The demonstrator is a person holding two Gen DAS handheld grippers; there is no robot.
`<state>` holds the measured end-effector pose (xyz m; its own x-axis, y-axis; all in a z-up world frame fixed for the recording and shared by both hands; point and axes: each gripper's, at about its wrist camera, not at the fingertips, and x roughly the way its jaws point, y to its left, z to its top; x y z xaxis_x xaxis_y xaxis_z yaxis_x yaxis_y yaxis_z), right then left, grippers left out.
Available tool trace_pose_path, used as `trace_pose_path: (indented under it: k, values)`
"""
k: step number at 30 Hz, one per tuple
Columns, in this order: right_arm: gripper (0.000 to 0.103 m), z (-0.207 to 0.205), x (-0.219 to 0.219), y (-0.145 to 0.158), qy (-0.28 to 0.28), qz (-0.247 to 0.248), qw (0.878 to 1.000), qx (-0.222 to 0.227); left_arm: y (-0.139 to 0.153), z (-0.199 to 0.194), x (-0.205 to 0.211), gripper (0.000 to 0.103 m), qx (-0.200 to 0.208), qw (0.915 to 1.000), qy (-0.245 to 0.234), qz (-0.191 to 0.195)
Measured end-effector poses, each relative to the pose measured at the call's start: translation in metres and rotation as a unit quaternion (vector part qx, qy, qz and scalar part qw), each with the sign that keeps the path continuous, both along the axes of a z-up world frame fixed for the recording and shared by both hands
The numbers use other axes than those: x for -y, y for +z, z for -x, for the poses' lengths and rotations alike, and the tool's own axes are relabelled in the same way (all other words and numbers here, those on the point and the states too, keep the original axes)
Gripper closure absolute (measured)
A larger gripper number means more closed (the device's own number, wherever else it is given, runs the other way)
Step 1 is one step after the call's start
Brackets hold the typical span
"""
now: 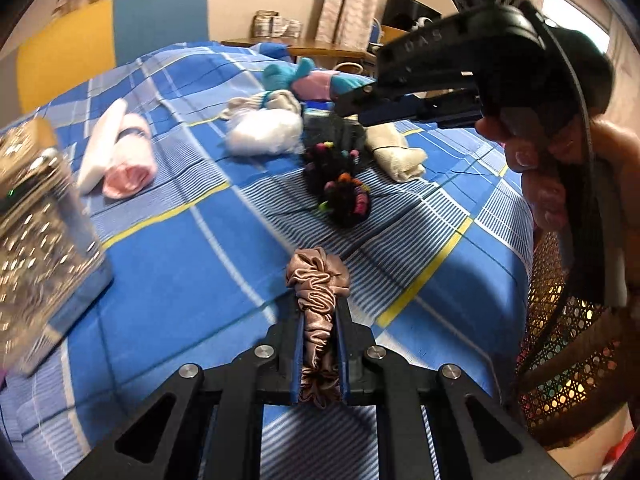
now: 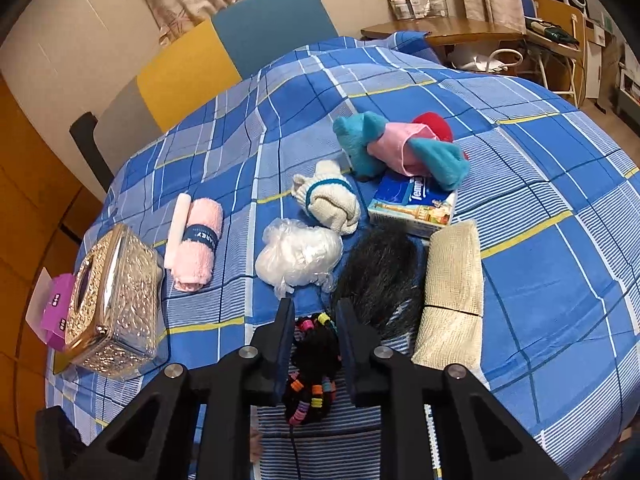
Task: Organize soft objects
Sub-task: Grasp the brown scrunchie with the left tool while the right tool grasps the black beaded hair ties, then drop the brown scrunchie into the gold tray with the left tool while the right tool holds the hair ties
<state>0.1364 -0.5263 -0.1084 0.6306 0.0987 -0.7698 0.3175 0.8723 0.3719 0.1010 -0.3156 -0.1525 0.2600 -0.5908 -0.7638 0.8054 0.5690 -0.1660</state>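
My left gripper (image 1: 319, 300) is shut on a brown satin scrunchie (image 1: 318, 280), held above the blue plaid bedspread (image 1: 180, 248). My right gripper (image 2: 313, 308) is open, its fingers on either side of a bundle of black hair ties with coloured beads (image 2: 314, 364) lying on the bed; the bundle also shows in the left wrist view (image 1: 340, 192), under the right gripper's body (image 1: 460, 76). Beyond lie a black furry piece (image 2: 380, 276), a white plastic cap (image 2: 300, 258), a cream sock roll (image 2: 332, 202), a beige cloth (image 2: 452, 292) and a pink towel roll (image 2: 198, 244).
A gold ornate tissue box (image 2: 112, 304) with a purple packet (image 2: 54, 312) beside it stands at the bed's left edge. A tissue pack (image 2: 416, 208) and teal, pink and red soft items (image 2: 400, 148) lie farther back. Headboard, desk and chairs stand behind the bed.
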Motion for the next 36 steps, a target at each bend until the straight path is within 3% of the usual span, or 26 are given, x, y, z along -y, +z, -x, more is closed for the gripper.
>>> trace_pose_path:
  k: [8, 15, 22, 30, 33, 36]
  values:
    - [0.082, -0.003, 0.006, -0.012, -0.02, 0.001, 0.999, -0.036, 0.002, 0.003, -0.02, 0.09, -0.009, 0.9997, 0.016, 0.015]
    - [0.069, -0.002, 0.017, -0.018, -0.045, -0.02, 0.998, -0.045, 0.004, 0.001, -0.045, 0.09, -0.019, 0.9984, 0.042, 0.033]
    - [0.065, -0.018, -0.001, -0.032, 0.003, -0.031, 0.996, -0.082, 0.024, -0.001, -0.082, 0.09, -0.03, 0.9947, 0.065, 0.074]
    - [0.064, -0.035, -0.036, -0.041, 0.063, 0.067, 0.989, -0.116, 0.064, -0.005, -0.141, 0.09, -0.009, 0.9893, 0.094, 0.111]
    - [0.065, -0.039, -0.055, -0.051, 0.097, 0.117, 0.978, -0.144, 0.075, -0.015, -0.171, 0.09, -0.006, 0.9856, 0.12, 0.119]
    - [0.069, -0.039, -0.07, -0.051, 0.121, 0.157, 0.97, -0.142, 0.09, -0.03, -0.212, 0.09, -0.002, 0.9786, 0.159, 0.131]
